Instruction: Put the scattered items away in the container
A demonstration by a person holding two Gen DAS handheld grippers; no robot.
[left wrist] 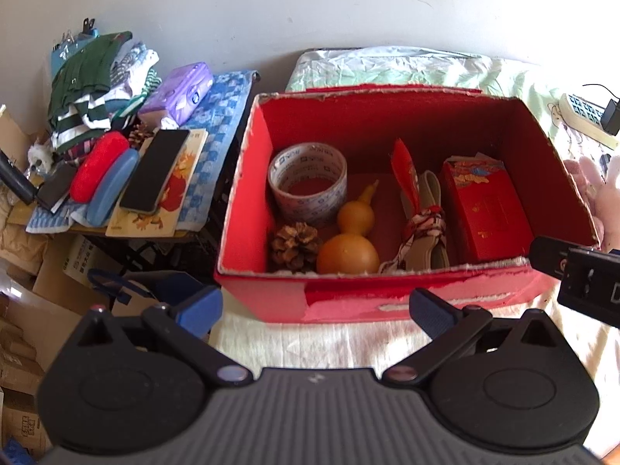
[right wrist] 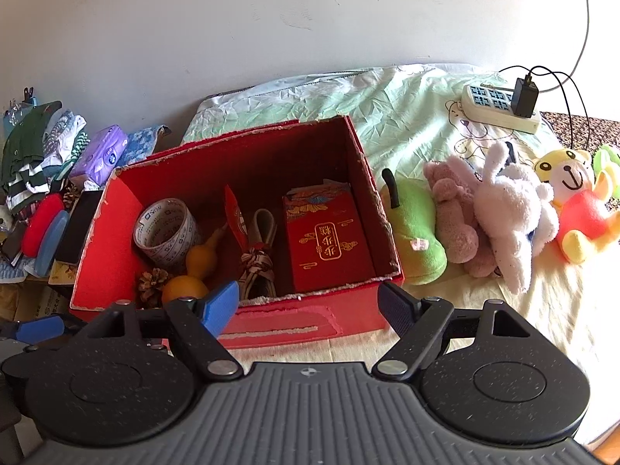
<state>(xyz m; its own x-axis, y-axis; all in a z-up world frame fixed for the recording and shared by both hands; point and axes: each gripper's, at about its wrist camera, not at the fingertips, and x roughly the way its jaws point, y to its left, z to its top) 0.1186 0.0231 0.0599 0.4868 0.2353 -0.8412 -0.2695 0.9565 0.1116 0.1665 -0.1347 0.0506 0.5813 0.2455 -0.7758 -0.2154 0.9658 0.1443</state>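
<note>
Open red box [left wrist: 387, 302], gourd [left wrist: 350, 240] inside

- Red cardboard box [left wrist: 267, 290]: matt, its cut rim torn and rough, pale paper showing.
- Tape roll [left wrist: 308, 182]: glossy printed plastic.
- Gourd [left wrist: 350, 240]: smooth, slight sheen.
- Pine cone [left wrist: 294, 246]: rough, woody scales.
- Plush toys [right wrist: 511, 209], right of frame: fuzzy cloth.
- Bedsheet [right wrist: 407, 104]: creased cloth.

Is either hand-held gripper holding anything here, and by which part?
Nothing is held. The left hand-held gripper and right hand-held gripper are both open and empty.
</note>
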